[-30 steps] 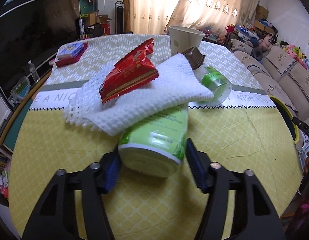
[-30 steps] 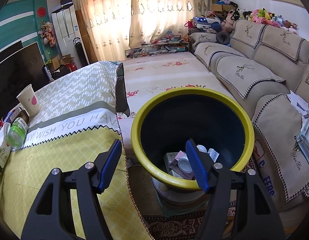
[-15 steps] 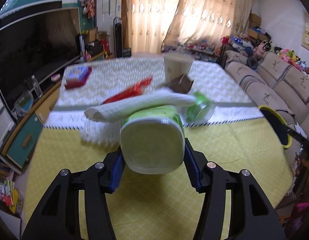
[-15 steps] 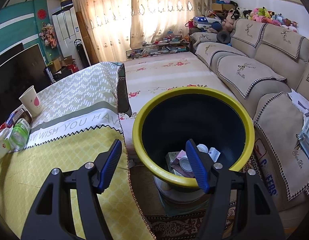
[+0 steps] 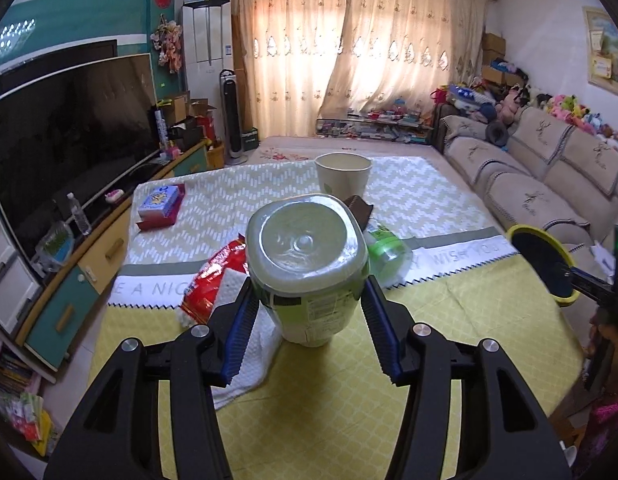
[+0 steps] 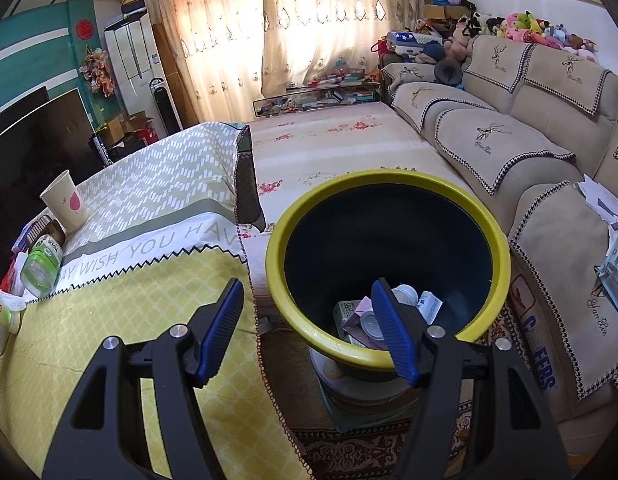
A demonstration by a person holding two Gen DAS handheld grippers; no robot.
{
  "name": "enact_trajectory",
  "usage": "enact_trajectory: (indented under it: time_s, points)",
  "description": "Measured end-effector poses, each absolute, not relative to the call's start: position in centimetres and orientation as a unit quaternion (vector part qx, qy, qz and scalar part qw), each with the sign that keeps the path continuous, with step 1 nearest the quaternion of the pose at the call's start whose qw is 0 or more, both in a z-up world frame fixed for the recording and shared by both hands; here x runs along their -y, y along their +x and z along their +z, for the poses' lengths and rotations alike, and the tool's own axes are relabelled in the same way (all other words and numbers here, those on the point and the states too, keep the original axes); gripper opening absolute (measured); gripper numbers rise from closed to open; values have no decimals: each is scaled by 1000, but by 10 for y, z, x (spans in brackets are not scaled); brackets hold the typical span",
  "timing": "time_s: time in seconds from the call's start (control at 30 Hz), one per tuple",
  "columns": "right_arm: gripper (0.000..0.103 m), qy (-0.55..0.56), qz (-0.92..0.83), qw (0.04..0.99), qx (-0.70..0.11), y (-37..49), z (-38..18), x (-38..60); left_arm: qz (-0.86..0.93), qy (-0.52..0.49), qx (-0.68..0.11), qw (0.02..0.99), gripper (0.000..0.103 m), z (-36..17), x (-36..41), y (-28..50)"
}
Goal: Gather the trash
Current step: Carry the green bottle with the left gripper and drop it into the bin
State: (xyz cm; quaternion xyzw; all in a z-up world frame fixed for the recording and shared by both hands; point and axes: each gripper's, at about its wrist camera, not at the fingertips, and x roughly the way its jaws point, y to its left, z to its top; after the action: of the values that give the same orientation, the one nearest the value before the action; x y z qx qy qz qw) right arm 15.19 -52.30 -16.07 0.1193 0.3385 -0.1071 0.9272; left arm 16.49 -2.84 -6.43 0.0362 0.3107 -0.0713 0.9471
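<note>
room: curtained living room, yellow-clothed table in front.
left gripper: fingers closed on green bottle, base toward camera, long axis running forward between them.
right gripper: fingers spread, empty.
bin: just ahead of right fingers; off right of left fingers.

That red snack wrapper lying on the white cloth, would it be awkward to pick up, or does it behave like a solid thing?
Probably floppy: the red snack wrapper looks crumpled and flat, so it would likely bend rather than hold shape. Its glossy foil surface suggests it may slip between pads. It seems light and rests on the white cloth, so the cloth might drag along.
</note>
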Motion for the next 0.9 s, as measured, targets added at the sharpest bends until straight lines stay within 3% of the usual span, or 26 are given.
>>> enact_trajectory:
  time_s: [0.07, 0.13, 0.43, 0.9]
  points:
    - [63, 120, -107, 927, -339, 152, -161, 524, -62, 39, -307, 949, 59, -63, 31, 171]
    - [63, 121, -108, 927, -339, 151, -161, 525, -61, 34, -302, 951, 53, -63, 32, 176]
    - [63, 121, -104, 927, -340, 151, -163, 524, -67, 28, -295, 953, 52, -61, 36, 190]
    - [63, 118, -104, 933, -325, 139, -148, 527, -133, 38, -249, 959, 52, -27, 65, 157]
